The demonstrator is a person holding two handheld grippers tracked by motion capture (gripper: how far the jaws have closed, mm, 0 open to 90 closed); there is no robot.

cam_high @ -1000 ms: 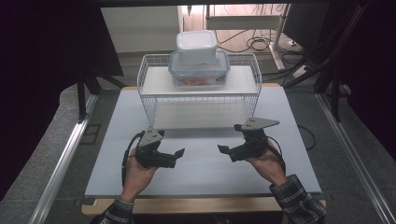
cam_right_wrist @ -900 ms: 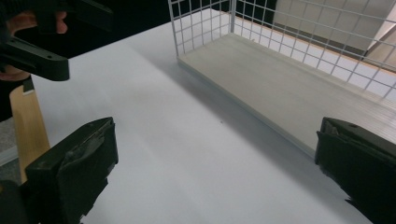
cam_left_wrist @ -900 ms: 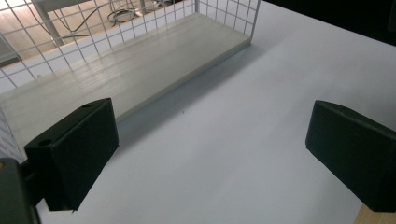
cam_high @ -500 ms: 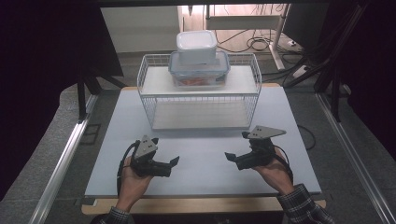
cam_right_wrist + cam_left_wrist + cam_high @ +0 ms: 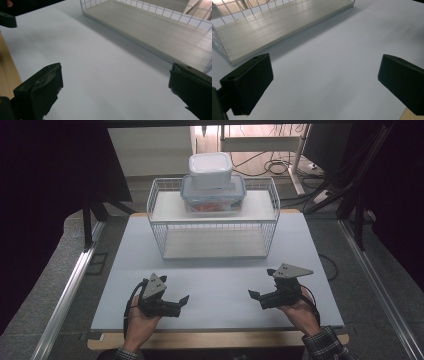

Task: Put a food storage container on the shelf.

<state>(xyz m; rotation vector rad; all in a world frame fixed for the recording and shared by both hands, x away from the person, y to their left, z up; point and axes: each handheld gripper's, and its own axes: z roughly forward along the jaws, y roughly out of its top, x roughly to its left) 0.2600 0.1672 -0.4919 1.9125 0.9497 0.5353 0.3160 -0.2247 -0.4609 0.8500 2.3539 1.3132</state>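
Grey-white table (image 5: pixel 220 275); wire rack (image 5: pixel 215 227); dark surroundings

A pale table (image 5: pixel 320 245) stands on grey carpet (image 5: pixel 45 270) (dark curtains hang on both sides), with cables (image 5: pixel 272 165) lying on the lit floor behind.

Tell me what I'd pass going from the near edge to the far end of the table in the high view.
The two hand-held grippers, left gripper and right gripper, then the bare white tabletop, then the wire rack, and on top of it the stacked food boxes.
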